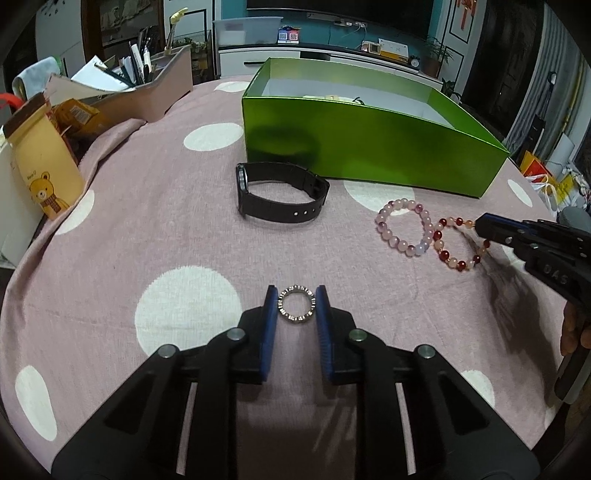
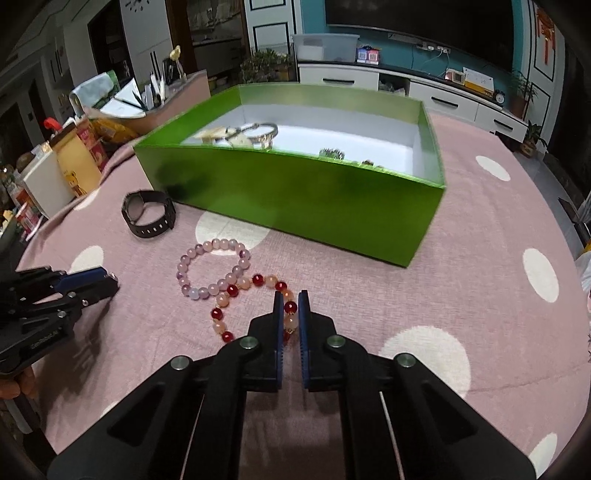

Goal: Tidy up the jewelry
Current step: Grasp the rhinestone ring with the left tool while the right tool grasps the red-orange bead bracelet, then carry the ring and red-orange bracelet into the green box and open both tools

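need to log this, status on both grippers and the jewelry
Left gripper around silver ring, pads at its sides. Right gripper shut on red bead bracelet. Pink bracelet, black watch still on cloth. Path to green box clear.

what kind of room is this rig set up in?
Likely a home living room: a big wall-mounted TV above a low white media cabinet, potted plants, and a table under a pink polka-dot cloth.

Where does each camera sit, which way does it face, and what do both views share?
Left wrist: on the left gripper, looking down along its fingers at the ring between them; a hand shows at the right edge.
Right wrist: on the right gripper, clamped on the red bead bracelet.
Shared: green box, watch, pink bead bracelet.
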The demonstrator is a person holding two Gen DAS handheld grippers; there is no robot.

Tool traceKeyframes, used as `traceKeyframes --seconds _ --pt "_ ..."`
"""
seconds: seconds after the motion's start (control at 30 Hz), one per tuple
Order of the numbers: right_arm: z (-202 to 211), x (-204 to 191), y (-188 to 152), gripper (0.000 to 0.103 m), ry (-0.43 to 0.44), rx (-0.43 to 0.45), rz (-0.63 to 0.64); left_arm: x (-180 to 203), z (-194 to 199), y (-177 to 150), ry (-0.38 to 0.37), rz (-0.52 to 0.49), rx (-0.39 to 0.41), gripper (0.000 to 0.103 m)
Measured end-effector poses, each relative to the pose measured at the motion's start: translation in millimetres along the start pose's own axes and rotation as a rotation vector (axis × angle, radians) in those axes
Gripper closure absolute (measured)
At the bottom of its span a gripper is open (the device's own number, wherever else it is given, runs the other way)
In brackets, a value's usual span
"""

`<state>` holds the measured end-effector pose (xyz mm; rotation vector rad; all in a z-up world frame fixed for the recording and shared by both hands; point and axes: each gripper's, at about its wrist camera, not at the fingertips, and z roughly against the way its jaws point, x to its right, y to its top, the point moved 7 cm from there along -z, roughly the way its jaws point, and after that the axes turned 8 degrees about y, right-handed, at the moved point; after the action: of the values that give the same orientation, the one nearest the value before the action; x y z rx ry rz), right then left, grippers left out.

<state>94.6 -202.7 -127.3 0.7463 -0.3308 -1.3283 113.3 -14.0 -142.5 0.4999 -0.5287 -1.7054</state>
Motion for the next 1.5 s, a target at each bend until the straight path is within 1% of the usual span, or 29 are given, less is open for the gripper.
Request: traceKeyframes --seconds 0.13,0.47,0.7,0.9,1.1,1.33,1.5 --pt "19.7 -3.1 5.5 0.096 0.009 0.043 0.001 -0.7 6.0 -0.7 -0.018 0.022 -0.001 0.083" --pt "56.6 -6.2 20.0 0.096 0.012 0.124 -0.002 3.0 34.3 8.0 -0.049 0.033 0.034 0.083" --pt "76.8 -9.2 31.2 0.096 0.021 0.167 0.008 5.7 57.0 24.0 -0.066 0.037 0.072 0.083" --pt "95.0 -8.9 46.7 0.096 0.016 0.206 0.027 11.0 77.1 51.5 -0.084 0.028 0.126 0.083" --pt "106.5 -2.9 67.0 0.096 0.008 0.241 0.036 19.8 87.4 79.7 -0.105 0.016 0.163 0.083" --pt "111.2 6.4 91.6 0.096 0.0 0.263 0.039 32.4 87.6 125.9 -0.165 0.019 0.178 0.083" --pt "106.8 14.3 107.5 0.096 -0.002 0.266 0.036 41.7 80.5 156.6 -0.199 0.023 0.172 0.083"
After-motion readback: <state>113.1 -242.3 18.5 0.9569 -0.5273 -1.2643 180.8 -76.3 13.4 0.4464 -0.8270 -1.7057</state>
